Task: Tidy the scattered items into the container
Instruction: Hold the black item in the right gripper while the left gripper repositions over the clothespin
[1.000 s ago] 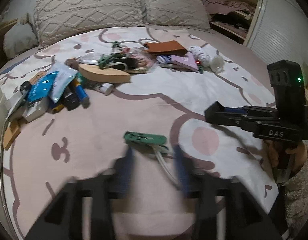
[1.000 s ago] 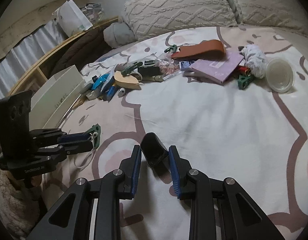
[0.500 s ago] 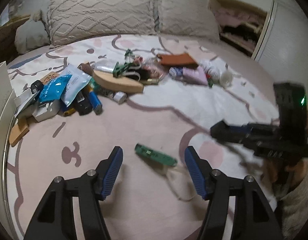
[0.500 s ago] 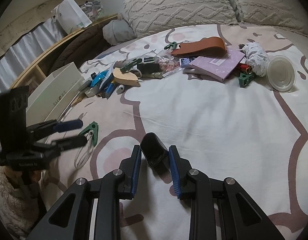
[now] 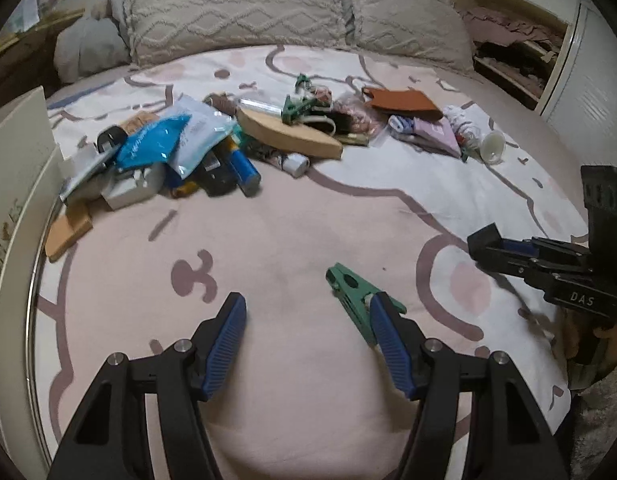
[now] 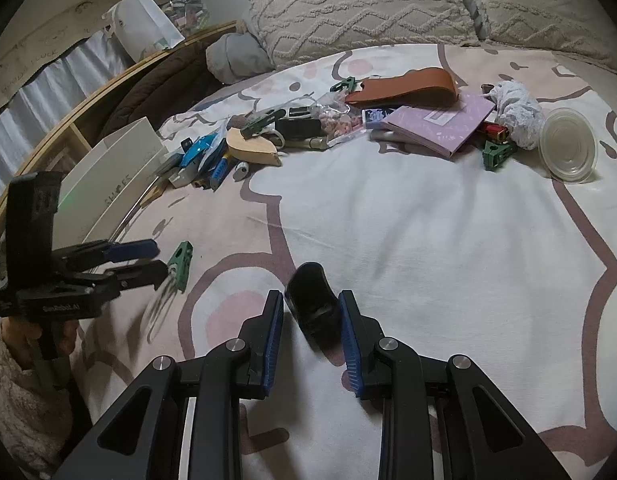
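- The left tool (image 5: 308,320) hovers above the bed (image 5: 308,224) with its jaws wide apart and nothing between the blue pads.
- A green clip (image 5: 358,296) lies on the pink bedcover just beside the right-hand finger of this tool; the finger covers its near end, and it is not clear whether they touch.
- The right tool (image 6: 310,316) is clenched on a small black object (image 6: 312,300), which sits between its two blue pads, low over the bedcover.
- In the right wrist view the green clip (image 6: 180,258) is seen at the tips of the left tool (image 6: 158,260), with a pale cord hanging from it, blurred.
- The white container (image 6: 112,176) stands at the left edge of the bed, beside a pile of scattered items: a blue packet (image 5: 152,142), a blue tube (image 5: 244,168) and a tan wooden piece (image 5: 288,134).
- Farther toward the pillows (image 5: 236,4) lie a brown pouch (image 6: 408,84), a purple booklet (image 6: 440,124), a white crumpled cloth (image 6: 516,110) and a clear plastic lid (image 6: 568,144).
- A hand (image 6: 32,336) in a fluffy sleeve holds the grip of the left tool.
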Demonstrator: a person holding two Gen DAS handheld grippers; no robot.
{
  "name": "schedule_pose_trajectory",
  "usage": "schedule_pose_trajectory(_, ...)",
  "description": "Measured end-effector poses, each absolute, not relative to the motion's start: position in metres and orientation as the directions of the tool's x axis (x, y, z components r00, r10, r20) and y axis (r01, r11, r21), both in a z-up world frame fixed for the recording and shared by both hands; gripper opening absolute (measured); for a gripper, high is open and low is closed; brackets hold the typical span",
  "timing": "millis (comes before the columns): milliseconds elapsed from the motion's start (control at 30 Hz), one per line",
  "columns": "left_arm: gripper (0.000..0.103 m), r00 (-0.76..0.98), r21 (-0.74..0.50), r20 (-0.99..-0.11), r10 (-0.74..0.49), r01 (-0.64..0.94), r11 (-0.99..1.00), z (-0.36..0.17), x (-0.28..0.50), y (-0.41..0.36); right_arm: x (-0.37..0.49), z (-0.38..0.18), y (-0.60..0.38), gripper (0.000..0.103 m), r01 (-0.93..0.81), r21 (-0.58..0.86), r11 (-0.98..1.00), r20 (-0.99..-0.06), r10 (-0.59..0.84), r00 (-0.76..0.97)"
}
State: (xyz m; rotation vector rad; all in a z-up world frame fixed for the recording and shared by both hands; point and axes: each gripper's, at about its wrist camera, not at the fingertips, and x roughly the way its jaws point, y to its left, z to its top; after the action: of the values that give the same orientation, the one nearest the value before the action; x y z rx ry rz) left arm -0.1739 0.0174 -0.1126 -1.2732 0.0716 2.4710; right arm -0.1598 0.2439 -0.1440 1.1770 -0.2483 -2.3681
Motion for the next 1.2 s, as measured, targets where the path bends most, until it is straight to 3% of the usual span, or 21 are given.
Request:
schedule_pose_trajectory(67,0.066,-0.534,-0.144,-0.781,0.324,-0.352,-0.925,-0.109,-0.173,0.017,-0.16,-0.144,0.244,0.029,0.338,0.364,-0.868,-0.701,-0.494,-0.514)
schedule_pose_trajectory(167,0.083,-0.544,-0.168,-0.758,0.361,-0.372,-0.913,-0.106,-0.17,0.021,-0.16,-0.144,0.244,0.029,0.338,0.363,-0.868,-0.701,-0.493,-0.514)
schedule_pose_trajectory(633,0.083,-0.538,-0.061,-0.801,0.262,-0.363,-0.93,-0.127,-0.171,0.058,-0.16,-0.144,0.243,0.029,0.338,0.359,-0.87,-0.704,-0.49,-0.514)
schedule_pose_trajectory(1033,0.083,-0.556,0.048,-0.819,0.139,-0.309,-0.95,-0.115,-0.174,0.021,-0.16,-0.144,0.242,0.029,0.338,0.36,-0.87,-0.704,-0.49,-0.514)
schedule_pose_trajectory(1200,0.083,-0.553,0.035,-0.823,0.133,-0.283,-0.959,-0.114,-0.177,0.01,-0.16,-0.144,0.242,0.029,0.337,0.36,-0.87,-0.704,-0.49,-0.514)
